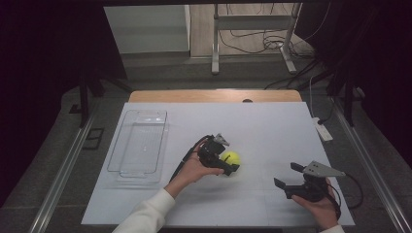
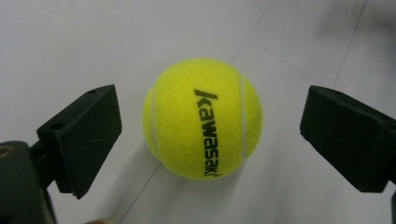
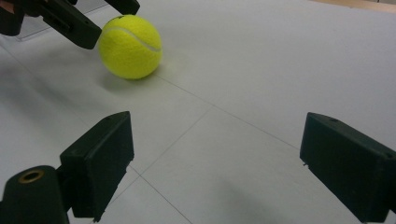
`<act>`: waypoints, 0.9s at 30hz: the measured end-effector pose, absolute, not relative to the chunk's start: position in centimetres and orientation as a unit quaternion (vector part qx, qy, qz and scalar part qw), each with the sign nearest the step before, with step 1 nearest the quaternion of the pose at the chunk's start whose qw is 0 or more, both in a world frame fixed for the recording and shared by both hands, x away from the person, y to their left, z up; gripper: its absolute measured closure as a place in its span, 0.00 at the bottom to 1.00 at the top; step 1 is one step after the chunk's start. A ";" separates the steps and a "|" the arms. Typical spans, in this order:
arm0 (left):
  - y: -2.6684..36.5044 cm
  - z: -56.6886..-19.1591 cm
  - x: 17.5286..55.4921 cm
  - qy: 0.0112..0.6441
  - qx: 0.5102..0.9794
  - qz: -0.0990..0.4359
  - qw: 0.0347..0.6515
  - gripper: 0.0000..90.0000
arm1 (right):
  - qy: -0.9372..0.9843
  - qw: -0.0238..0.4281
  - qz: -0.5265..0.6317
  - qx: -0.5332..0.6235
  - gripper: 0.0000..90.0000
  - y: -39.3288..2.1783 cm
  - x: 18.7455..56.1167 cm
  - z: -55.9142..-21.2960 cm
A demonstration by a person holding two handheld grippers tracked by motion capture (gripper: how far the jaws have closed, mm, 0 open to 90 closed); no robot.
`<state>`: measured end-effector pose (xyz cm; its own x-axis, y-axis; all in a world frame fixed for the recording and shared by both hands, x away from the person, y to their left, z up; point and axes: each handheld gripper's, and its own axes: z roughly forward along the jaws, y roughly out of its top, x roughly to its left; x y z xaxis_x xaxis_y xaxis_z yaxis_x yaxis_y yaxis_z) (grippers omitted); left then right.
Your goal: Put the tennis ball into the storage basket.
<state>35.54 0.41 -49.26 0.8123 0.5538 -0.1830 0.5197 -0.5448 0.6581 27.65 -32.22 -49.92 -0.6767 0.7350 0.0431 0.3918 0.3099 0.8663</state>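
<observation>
Left of centre in the high view: clear tray, unused. At centre, left gripper spread wide around the tennis ball, ball between its jaws, untouched. Lower right: right gripper gaping, empty, well apart from the ball.

Dim surroundings, evenly lit white table — soft shadows, slightly grainy, mild blur.

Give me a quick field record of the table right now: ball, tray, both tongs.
ball: yellow tennis ball, marked "kawasaki", resting on the white table
left tongs: open, jaws either side of the ball, gaps showing on both sides
right tongs: open, holding nothing, off to the ball's right
tray: clear plastic tray, left side of table, looks empty
</observation>
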 end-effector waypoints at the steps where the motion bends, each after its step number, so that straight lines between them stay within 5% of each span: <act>1: 0.3 -49.3 35.6 0.304 0.880 0.024 0.364 0.08 | 0.788 0.184 0.466 0.358 0.11 -32.2 27.7 -49.9; 16: -0.4 -50.3 36.0 0.304 0.886 0.014 0.349 0.11 | 0.788 0.185 0.466 0.358 0.11 -32.3 27.7 -49.9; 27: -0.3 -50.3 35.9 0.304 0.888 0.026 0.344 0.29 | 0.788 0.185 0.466 0.358 0.11 -32.3 27.7 -49.9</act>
<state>35.91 -0.33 -50.29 0.8133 0.5585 -0.1631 0.5228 -0.5785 0.6261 27.66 -32.28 -49.92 -0.6754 0.7363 0.0422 0.3917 0.3097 0.8664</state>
